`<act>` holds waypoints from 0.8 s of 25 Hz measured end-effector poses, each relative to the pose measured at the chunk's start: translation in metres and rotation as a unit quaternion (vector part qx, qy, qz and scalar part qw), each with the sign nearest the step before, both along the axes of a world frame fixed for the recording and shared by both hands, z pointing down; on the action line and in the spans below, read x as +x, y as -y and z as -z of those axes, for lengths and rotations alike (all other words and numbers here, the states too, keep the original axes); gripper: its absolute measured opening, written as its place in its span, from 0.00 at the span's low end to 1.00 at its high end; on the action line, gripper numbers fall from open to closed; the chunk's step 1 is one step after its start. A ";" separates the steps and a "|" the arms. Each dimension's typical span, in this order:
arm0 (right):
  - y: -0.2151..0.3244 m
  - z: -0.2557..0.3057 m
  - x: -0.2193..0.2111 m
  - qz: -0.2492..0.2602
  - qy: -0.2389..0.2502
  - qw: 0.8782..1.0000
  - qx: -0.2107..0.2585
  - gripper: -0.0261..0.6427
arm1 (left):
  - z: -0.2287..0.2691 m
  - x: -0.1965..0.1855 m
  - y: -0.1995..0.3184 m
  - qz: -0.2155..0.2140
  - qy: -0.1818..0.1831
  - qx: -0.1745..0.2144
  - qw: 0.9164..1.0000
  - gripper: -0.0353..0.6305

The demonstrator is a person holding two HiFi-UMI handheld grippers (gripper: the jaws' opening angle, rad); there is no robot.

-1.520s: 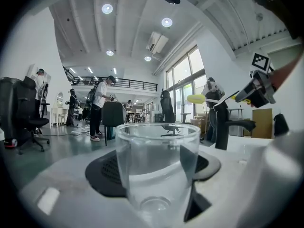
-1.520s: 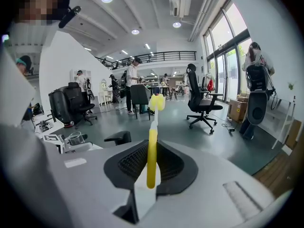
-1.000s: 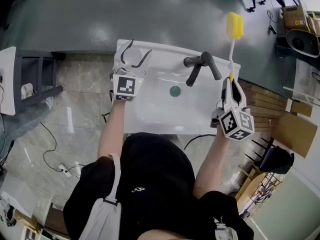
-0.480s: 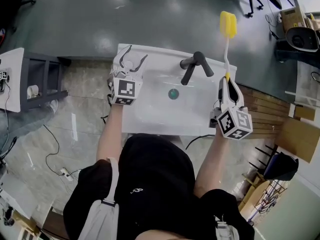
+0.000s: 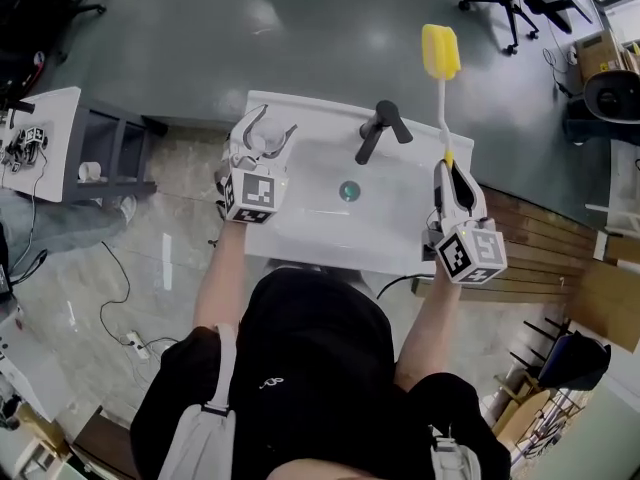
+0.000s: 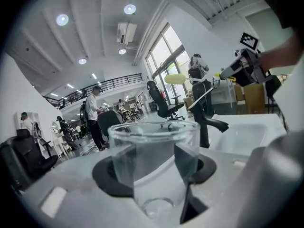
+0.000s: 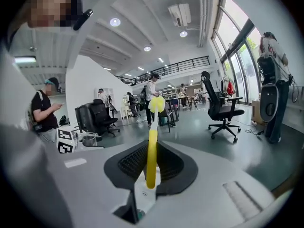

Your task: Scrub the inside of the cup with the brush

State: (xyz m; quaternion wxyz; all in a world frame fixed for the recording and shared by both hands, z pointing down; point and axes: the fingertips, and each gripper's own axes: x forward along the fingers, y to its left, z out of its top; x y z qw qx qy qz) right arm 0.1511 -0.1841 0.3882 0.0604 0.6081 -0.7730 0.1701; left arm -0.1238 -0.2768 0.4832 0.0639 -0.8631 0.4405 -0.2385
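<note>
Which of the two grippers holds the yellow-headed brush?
The right gripper, shut on the brush handle; the left gripper has the clear cup between its jaws instead.

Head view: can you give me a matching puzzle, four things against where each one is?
Things:
1 cup
2 brush
3 faucet
4 drain

Places:
A at the back edge of the sink
B held in the right gripper
C between the fingers of the left gripper
D at the sink's bottom

Pairs: 1-C; 2-B; 3-A; 4-D
</note>
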 end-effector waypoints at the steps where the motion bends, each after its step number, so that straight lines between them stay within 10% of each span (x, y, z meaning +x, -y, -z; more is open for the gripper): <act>1: -0.004 0.001 0.001 0.007 0.003 1.000 0.002 0.12 | 0.003 0.002 -0.005 -0.001 0.005 0.003 1.000 0.46; 20: -0.101 -0.001 0.000 0.161 -0.018 0.987 0.008 0.12 | 0.026 0.017 -0.081 -0.004 0.163 0.043 0.986 0.46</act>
